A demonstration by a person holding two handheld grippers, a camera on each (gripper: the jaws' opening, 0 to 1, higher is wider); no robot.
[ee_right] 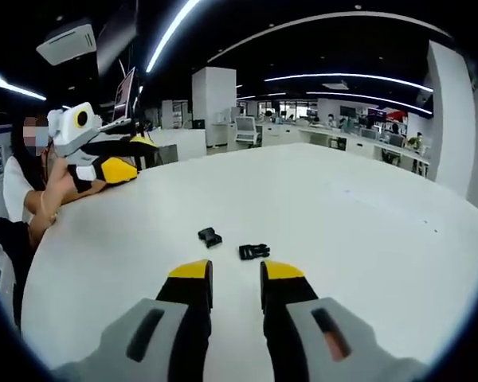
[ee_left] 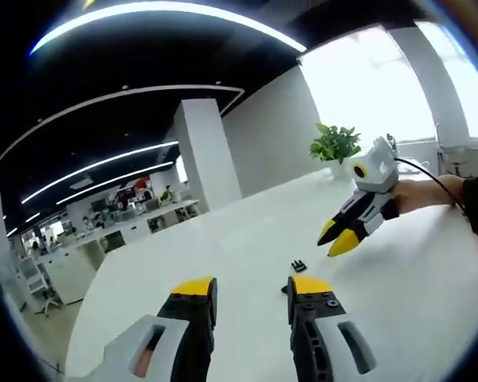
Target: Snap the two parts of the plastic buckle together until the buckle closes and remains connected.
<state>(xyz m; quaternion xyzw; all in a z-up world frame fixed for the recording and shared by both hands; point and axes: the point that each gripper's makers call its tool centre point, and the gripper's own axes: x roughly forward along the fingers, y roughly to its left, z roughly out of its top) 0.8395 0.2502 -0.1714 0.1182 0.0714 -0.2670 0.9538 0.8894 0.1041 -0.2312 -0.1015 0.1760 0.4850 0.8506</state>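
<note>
While both buckle halves lie loose on the white table (ee_right: 366,215), nothing is gripped yet, so the step in hand is the pickup. In the right gripper view the socket-like half (ee_right: 209,236) and the pronged half (ee_right: 254,251) sit near each other but apart, just ahead of the right gripper (ee_right: 236,274), whose jaws stand parted and empty. The left gripper (ee_left: 252,290) is likewise spread and holds nothing; in its view one buckle piece (ee_left: 299,264) lies just beyond its right jaw, though which half it is I cannot tell at that size. To do this well, each gripper should take one half by its strap end, leaving the mating ends free. Prongs and socket should then be lined up straight before pressing, since a skewed approach would probably jam rather than click.
</note>
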